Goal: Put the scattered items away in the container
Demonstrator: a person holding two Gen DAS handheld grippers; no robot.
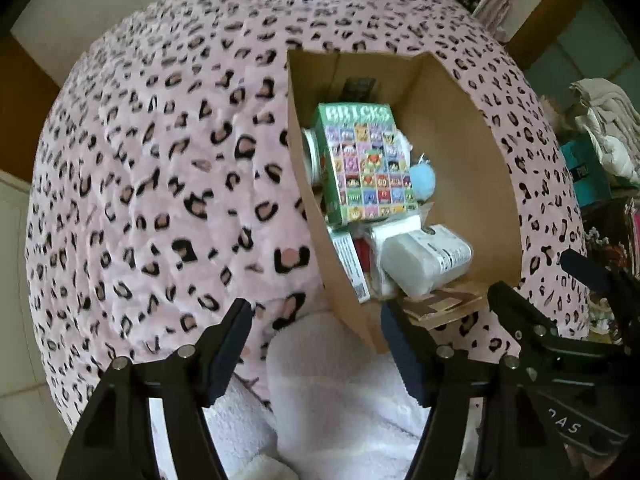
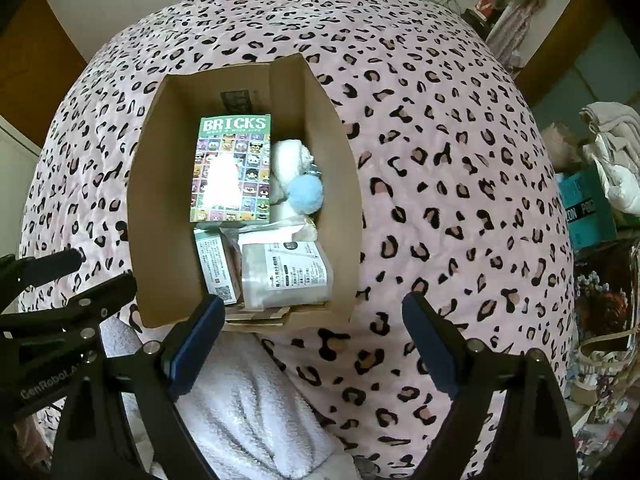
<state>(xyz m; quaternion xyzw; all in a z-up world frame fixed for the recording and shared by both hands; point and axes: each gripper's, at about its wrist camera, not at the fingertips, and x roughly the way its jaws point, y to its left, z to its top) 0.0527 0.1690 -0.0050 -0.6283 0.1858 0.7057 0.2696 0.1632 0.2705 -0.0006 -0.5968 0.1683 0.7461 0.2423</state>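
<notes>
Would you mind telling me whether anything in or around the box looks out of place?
Nothing stands out. The cardboard box sits upright on the leopard-print blanket, with the BRICKS box and blue pompom inside; both grippers are open and empty.

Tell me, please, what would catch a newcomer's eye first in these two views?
The pink leopard-print blanket fills nearly everything, and on it stands an open cardboard box. Inside, the green BRICKS box lies on top, with a light-blue pompom right of it and a white labelled packet nearer the camera. Both grippers, left and right, hover empty at the box's near end, jaws wide.
</notes>
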